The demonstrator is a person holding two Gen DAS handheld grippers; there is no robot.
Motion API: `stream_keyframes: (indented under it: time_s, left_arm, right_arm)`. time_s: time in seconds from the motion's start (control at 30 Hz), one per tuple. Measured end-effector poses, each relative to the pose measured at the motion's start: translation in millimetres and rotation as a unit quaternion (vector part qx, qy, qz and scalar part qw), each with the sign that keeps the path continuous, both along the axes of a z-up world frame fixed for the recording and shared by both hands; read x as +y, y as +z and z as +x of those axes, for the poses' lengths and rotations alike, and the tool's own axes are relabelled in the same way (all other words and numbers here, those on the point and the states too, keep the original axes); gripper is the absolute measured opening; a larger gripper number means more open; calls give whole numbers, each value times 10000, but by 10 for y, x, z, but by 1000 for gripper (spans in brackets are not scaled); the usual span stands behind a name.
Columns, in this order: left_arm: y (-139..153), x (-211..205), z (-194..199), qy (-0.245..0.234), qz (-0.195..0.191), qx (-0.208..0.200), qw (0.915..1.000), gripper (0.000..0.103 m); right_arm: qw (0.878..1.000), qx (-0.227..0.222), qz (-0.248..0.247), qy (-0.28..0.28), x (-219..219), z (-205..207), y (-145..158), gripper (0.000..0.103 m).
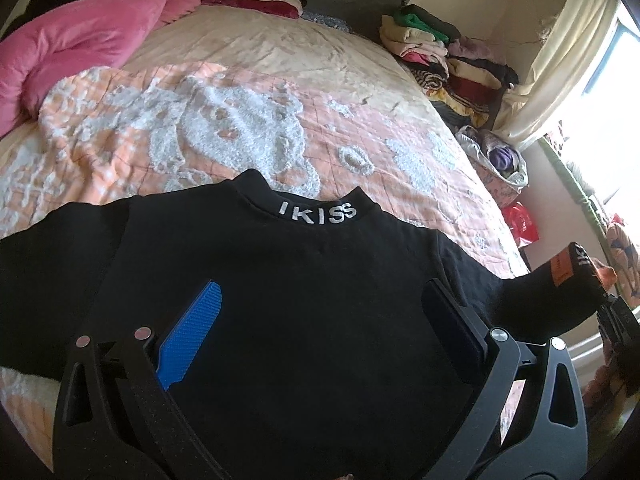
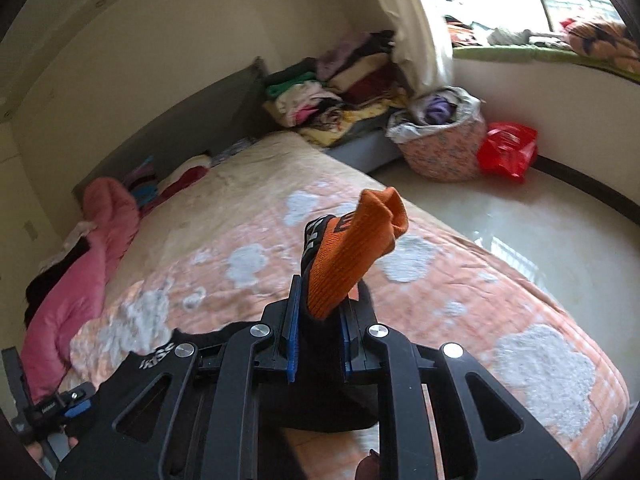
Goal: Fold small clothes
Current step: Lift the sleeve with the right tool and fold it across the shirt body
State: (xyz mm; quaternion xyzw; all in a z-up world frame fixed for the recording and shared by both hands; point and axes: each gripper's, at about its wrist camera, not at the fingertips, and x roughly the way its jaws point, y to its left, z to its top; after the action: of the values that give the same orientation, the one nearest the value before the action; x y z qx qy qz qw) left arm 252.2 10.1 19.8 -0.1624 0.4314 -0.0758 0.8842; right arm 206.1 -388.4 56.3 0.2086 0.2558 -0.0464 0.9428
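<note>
The left gripper (image 1: 320, 320) points down at a slant with its jaws spread wide, the blue pad (image 1: 190, 332) and the dark one apart and pressing on nothing. The right gripper (image 2: 318, 320) is clamped tight, pads (blue-edged) squeezed on the sleeve (image 2: 352, 248), cuff poking out above them; it appears at the right edge of the left view.

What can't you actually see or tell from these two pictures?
- Left wrist view: the black top's bottom part, cut off by the picture's lower edge and covered by the left claw.
- Left wrist view: the right claw, mostly cut off at the right edge.
- Right wrist view: the white lettering on the orange cuff, folded over and too small to read.
- Right wrist view: what's inside the basket, a blurred heap.
</note>
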Motion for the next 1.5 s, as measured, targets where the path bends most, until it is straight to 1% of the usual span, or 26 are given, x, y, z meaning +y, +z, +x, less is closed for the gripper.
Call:
stream_keyframes:
  time_s: [0.07, 0.17, 0.3, 0.5, 0.57, 0.73, 0.77, 0.83, 0.9, 0.93, 1.03, 1.17, 1.27, 1.43, 1.5]
  left_arm:
    - [-19, 56, -1, -34, -219, 136, 9997, 94]
    - [-9, 153, -16, -4, -484, 129, 9987, 94]
    - [34, 257, -48, 83, -639, 38, 9979, 94]
    - [71, 506, -90, 262, -1011, -72, 9945, 94]
    - [87, 587, -100, 309, -1133, -127, 9930, 94]
    - [45, 731, -98, 412, -1356, -117, 9898, 94]
    - [29, 751, -93, 416, -1424, -98, 9889, 94]
    - [-20, 807, -82, 415, -1717, -56, 9843, 94]
    - [-80, 866, -76, 457, -2031, 4, 9781, 94]
    - [-111, 897, -84, 538, -2112, 48, 9759, 94]
    - [-131, 947, -96, 683, -1976, 69, 9779, 94]
    - [-178, 1013, -86, 767, -2018, 133, 9763, 94]
    - [-204, 1047, -91, 841, -1901, 165, 9780, 94]
    - [-272, 1084, -67, 851, -1969, 207, 9765, 94]
    - [-311, 1091, -50, 830, -2072, 246, 9745, 94]
  right_arm:
    - [9998, -43, -51, 175, 133, 18, 58, 14]
    - [9989, -109, -146, 441, 334, 43, 140, 14]
    - [9965, -183, -298, 765, 649, 101, 240, 14]
    - [9918, -269, -614, 1090, 1042, 138, 318, 14]
    - [9904, -275, -611, 1210, 1158, 148, 315, 14]
    - [9860, -240, -644, 1520, 1450, 187, 289, 14]
    - [9844, -232, -656, 1615, 1522, 200, 278, 14]
    - [9813, -208, -670, 1792, 1661, 207, 244, 14]
    - [9788, -196, -683, 1921, 1806, 225, 217, 14]
    - [9775, -178, -694, 1986, 1864, 231, 195, 14]
    - [9732, -108, -728, 2177, 2039, 251, 128, 14]
    - [9666, -7, -811, 2432, 2289, 280, 25, 14]
    - [9614, 99, -832, 2619, 2441, 303, -81, 14]
    - [9526, 321, -793, 2920, 2657, 324, -299, 14]
    - [9502, 405, -776, 2992, 2709, 329, -368, 15]
